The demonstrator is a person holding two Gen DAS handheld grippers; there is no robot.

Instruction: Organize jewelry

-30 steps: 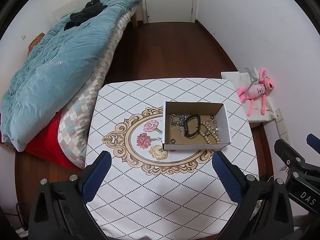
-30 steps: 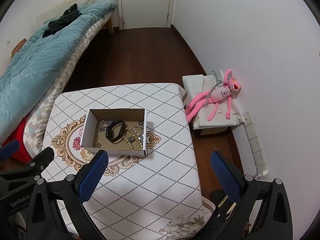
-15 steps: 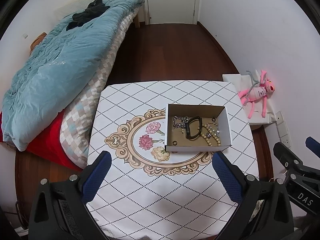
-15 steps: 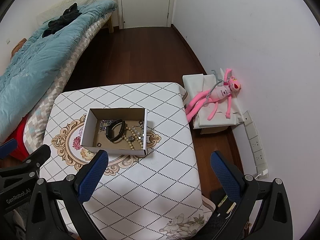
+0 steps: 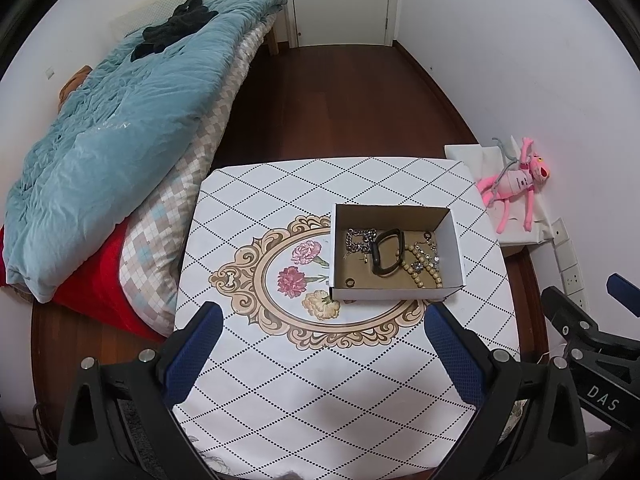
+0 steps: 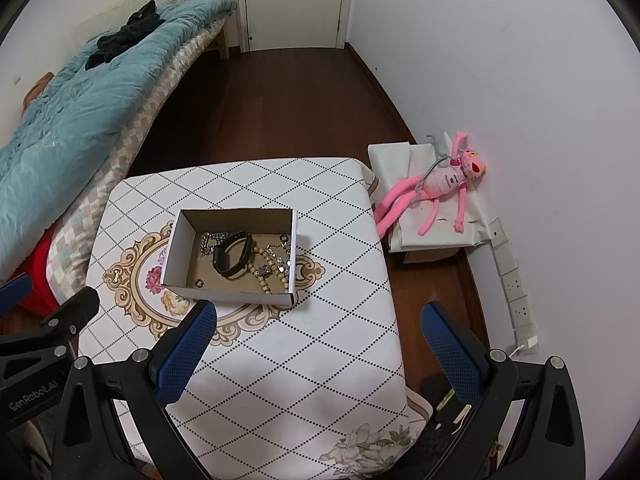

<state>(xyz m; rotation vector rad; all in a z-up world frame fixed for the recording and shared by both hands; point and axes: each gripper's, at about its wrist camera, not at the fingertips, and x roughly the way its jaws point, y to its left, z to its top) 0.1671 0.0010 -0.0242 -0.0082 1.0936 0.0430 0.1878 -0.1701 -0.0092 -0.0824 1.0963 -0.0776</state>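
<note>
A white cardboard box sits on the patterned table cloth. Inside lie a black wristband, a silver chain, a beige bead string, a sparkly piece and a small dark ring. My left gripper is open and empty, held above the table's near side. My right gripper is open and empty, right of the box.
A bed with a blue duvet stands to the left. A pink plush toy lies on white packages by the right wall. Wall sockets are low on the right. A white door is at the back.
Both grippers have pulled back and up a little from the table; the box looks slightly smaller and farther. Both stay open and empty. The jewelry has not moved.
</note>
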